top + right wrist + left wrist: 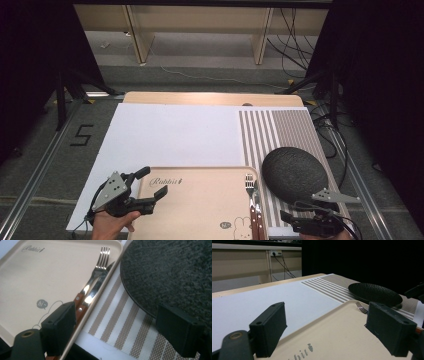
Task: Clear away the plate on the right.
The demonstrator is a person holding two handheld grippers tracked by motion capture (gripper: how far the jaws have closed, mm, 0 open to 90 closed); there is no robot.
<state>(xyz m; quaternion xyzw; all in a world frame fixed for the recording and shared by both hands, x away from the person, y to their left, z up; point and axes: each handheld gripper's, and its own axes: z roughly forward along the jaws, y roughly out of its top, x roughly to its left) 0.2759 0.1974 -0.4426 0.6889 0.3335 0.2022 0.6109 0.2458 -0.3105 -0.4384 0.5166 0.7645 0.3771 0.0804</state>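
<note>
Hovering over the near-left corner of a beige tray (200, 210), the left gripper (150, 187) stands with its jaws spread wide and empty, while the right gripper (305, 220) waits low at the table's near-right edge, its jaws likewise well apart and holding nothing. A fork (96, 275) and a knife (92, 293), both with reddish wooden handles, lie side by side and touching along the tray's right rim, tines pointing away from the person; just beside them, a dark textured plate (294, 172) rests on a striped placemat (280, 125). The work in hand appears to be lifting the cutlery out of the tray (likely toward the placemat), and the right gripper sits nearest to it. To do this well, that gripper would probably need to swing left over the rim and close across one handle alone, since the two pieces lie pressed together and a loose grip could drag both. Steadying the tray's corner with the left gripper may help keep it from sliding on the white sheet (170, 135).
</note>
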